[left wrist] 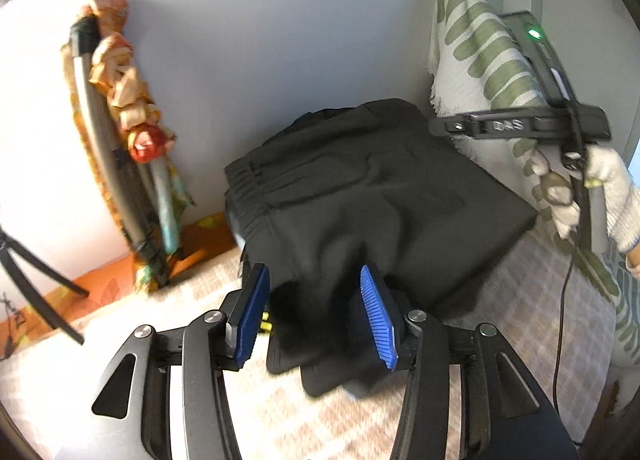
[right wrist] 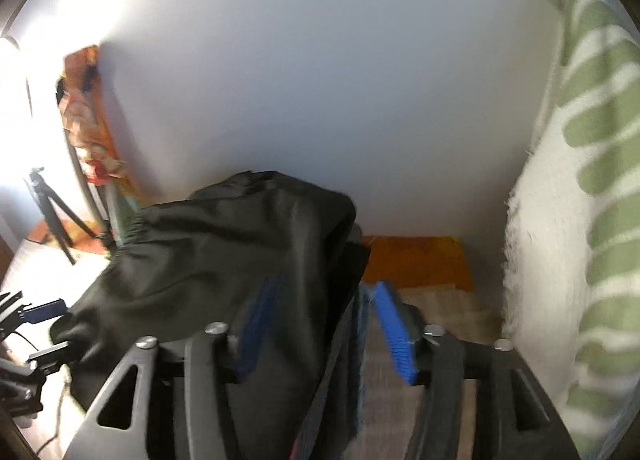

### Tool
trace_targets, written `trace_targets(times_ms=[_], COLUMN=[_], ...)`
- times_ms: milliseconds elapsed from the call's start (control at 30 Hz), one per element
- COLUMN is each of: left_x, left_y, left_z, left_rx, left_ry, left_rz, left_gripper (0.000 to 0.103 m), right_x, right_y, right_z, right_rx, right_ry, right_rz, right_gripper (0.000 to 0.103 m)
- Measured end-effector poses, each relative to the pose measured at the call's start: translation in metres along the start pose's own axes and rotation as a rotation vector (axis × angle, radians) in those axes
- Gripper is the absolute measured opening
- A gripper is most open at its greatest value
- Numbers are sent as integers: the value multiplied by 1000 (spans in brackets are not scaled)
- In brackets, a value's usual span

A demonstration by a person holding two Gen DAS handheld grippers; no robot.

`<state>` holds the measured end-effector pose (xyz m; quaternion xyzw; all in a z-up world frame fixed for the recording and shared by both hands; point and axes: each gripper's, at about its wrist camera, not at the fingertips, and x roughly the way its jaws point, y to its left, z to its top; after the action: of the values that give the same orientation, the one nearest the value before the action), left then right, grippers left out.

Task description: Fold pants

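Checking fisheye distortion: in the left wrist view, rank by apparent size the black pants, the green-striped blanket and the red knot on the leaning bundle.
1. Black pants
2. Green-striped blanket, partly hidden, so unsure
3. Red knot

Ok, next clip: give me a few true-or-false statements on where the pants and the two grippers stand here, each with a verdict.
1. The pants are black. True.
2. The left gripper is shut flat with nothing between its blue pads. False: its jaws stand apart, with dark fabric of the pants bunched between them.
3. A green-and-white patterned pillow stands to the right of the pants. True.
4. The pants hang on a wall hook. False: they lie in a folded heap on the checked bedcover.
5. The right gripper has black fabric draped across it. True.
6. The hand holding the right gripper is bare. False: the left wrist view shows a white knit glove.
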<state>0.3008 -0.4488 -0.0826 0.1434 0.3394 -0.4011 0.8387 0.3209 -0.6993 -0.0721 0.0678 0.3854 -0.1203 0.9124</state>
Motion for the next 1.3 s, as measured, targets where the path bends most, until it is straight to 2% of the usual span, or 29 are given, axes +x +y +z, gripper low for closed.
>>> trace_targets(times_ms=[267, 367, 667, 967, 1200, 1300], left_x=[-53, -75, -161, -236, -266, -274], left_y=[4, 7, 0, -32, -39, -42], left_z=[-11, -17, -39, -73, -112, -130], left_rx=[-85, -111, -166, -111, -159, -175], left_ry=[-9, -11, -82, -152, -184, -190], left_rz=[3, 12, 48, 91, 97, 130], left_gripper=[71, 71, 76, 81, 82, 82], right_x=[-65, -97, -182, -253, -300, -312], right_y=[25, 34, 71, 117, 148, 160], right_z=[-29, -46, -92, -137, -171, -189], right_rx=[3, -2, -1, -50, -73, -88], right_ry=[-53, -77, -128, -189, -244, -258], right_rz=[48, 46, 93, 103, 112, 101], right_gripper=[74, 84, 87, 103, 103, 103])
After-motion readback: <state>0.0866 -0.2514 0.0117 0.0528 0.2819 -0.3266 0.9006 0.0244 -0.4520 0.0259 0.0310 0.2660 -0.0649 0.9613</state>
